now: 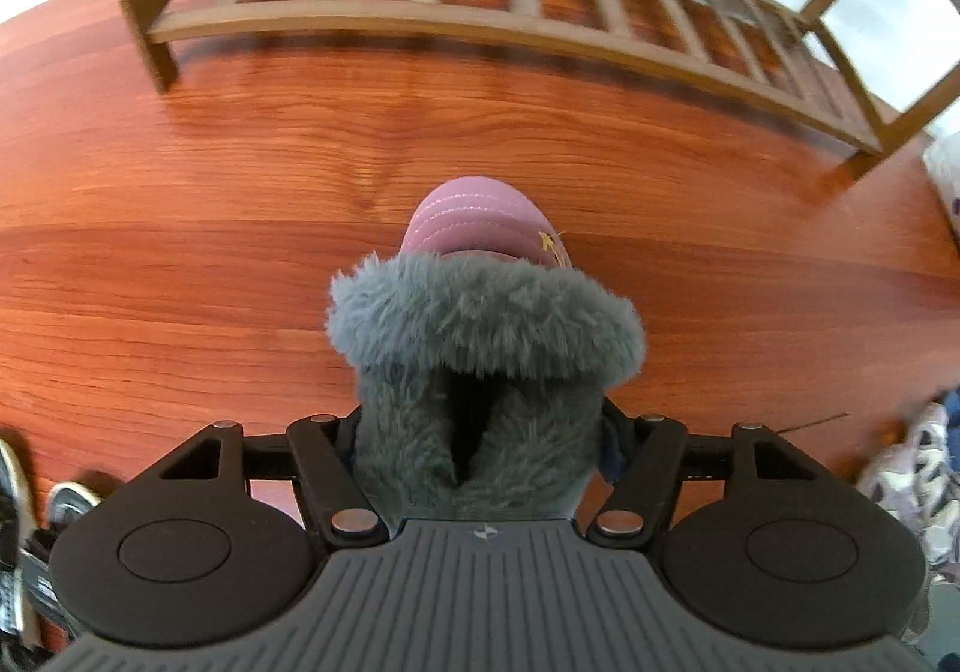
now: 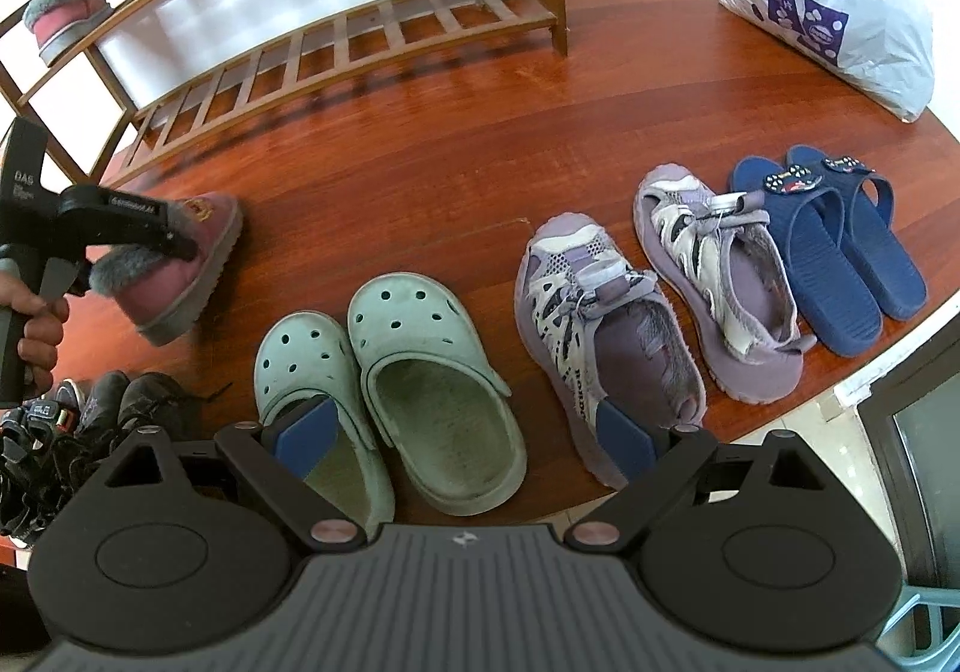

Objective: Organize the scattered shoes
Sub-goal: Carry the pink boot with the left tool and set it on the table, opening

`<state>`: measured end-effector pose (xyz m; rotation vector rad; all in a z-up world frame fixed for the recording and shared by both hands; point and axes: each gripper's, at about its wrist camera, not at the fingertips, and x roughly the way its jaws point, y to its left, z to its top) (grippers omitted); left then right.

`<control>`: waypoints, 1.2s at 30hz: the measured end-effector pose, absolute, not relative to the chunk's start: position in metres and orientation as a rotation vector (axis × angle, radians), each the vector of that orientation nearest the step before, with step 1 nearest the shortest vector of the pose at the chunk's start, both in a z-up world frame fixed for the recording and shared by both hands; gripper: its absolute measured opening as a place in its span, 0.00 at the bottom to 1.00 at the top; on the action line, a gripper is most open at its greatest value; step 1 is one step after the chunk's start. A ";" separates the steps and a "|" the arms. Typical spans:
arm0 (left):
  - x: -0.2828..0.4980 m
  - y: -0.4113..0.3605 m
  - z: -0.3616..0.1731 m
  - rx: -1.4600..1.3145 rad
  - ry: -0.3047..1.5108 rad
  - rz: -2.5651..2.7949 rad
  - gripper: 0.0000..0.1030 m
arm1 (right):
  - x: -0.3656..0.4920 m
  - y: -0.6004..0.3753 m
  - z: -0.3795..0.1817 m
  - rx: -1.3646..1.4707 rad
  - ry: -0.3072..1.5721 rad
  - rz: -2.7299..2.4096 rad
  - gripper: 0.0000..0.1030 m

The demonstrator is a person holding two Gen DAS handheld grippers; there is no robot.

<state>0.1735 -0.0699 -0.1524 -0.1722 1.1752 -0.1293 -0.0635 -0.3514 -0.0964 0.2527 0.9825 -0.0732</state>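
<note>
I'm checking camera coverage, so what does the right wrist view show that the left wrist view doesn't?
Only the right wrist view: mint green clogs, navy blue slides, a white plastic bag, a second pink boot on the rack and the open right gripper. Only the left: inside the held boot's grey fur collar. Both: the pink boot in the left gripper, the wooden shoe rack and lilac sandals.

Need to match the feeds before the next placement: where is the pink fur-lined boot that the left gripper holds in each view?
Left wrist: pink boot at centre, fur collar clamped in the left gripper.
Right wrist: same boot at left edge, off the floor.
Shared landmark: the wooden shoe rack.
</note>
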 end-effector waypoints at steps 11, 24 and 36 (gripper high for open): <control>0.173 -0.105 -0.155 -0.162 1.176 -0.138 0.66 | -0.067 -0.360 -0.097 0.262 0.985 -0.078 0.93; 0.169 -0.105 -0.158 -0.133 1.192 -0.214 0.73 | -0.067 -0.353 -0.093 0.253 0.973 -0.066 0.93; 0.124 -0.067 -0.099 -0.109 1.113 -0.284 0.78 | -0.031 -0.316 -0.053 0.181 0.879 0.051 0.93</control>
